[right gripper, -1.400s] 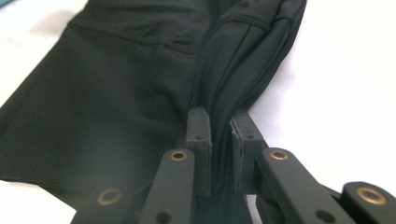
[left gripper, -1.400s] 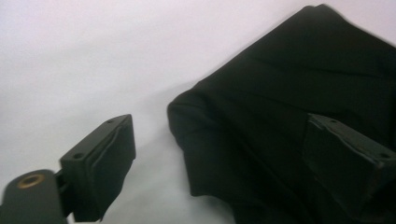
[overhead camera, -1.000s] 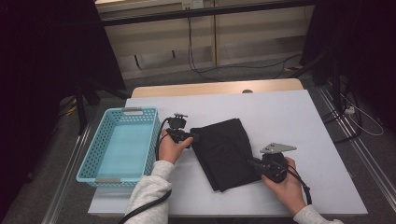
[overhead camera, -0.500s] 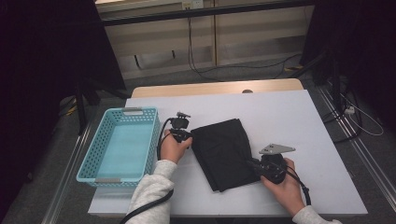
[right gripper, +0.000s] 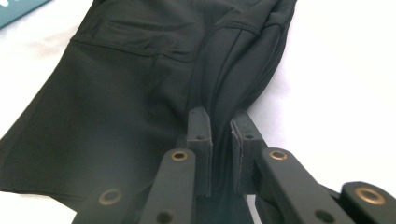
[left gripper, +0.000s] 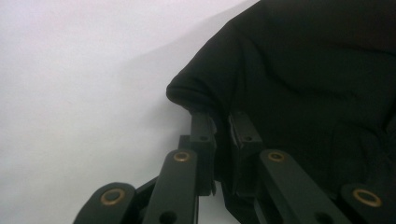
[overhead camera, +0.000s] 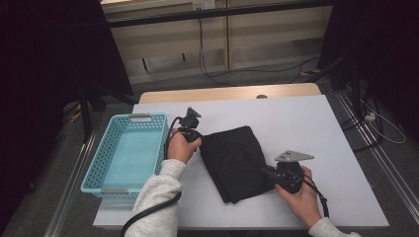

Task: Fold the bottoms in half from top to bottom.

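near the table's point(overhead camera: 341, 148) front edge, the right gripper point(overhead camera: 269, 174) pinches the near right edge of the black garment point(overhead camera: 237, 160); in the right gripper view its jaws are clamped on a fold of the cloth. the garment lies folded at the table's middle. farther back, the left gripper point(overhead camera: 197, 140) has just been closing and now nips the garment's far left corner. the turquoise basket point(overhead camera: 106, 170) sits along the left edge.
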A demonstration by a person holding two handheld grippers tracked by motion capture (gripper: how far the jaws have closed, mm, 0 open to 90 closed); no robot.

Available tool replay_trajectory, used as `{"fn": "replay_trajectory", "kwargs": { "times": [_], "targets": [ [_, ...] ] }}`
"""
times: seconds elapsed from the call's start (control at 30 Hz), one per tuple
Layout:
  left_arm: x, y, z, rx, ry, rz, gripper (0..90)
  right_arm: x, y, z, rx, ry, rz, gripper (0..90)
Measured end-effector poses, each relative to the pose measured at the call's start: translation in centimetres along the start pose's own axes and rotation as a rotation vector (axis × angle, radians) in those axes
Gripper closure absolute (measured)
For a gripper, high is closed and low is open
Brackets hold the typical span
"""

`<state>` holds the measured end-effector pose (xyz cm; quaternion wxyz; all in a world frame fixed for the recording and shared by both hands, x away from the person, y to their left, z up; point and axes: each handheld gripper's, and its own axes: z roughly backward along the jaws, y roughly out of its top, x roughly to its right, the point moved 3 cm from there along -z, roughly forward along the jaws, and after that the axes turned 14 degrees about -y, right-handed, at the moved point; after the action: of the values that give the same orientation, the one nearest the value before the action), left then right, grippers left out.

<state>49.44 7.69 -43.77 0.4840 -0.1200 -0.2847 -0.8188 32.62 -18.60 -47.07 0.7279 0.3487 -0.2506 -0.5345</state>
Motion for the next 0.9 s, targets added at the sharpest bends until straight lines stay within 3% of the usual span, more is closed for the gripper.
{"fn": "replay_trajectory", "kwargs": {
  "times": [0.13,0.37,0.9],
  "targets": [
    [0.4,0.7,0.9,-0.033,0.0,0.009,82.3,-0.3,0.4,0.4,0.014,0.003,0.009,80.9],
    [1.2,1.7,3.0,-0.07,0.021,-0.014,82.4,-0.7,0.9,0.7,0.039,0.017,-0.003,80.9],
    [1.3,2.8,6.2,-0.146,0.041,0.018,82.5,-2.5,2.0,1.0,0.078,0.031,0.039,80.9]
  ]
}}
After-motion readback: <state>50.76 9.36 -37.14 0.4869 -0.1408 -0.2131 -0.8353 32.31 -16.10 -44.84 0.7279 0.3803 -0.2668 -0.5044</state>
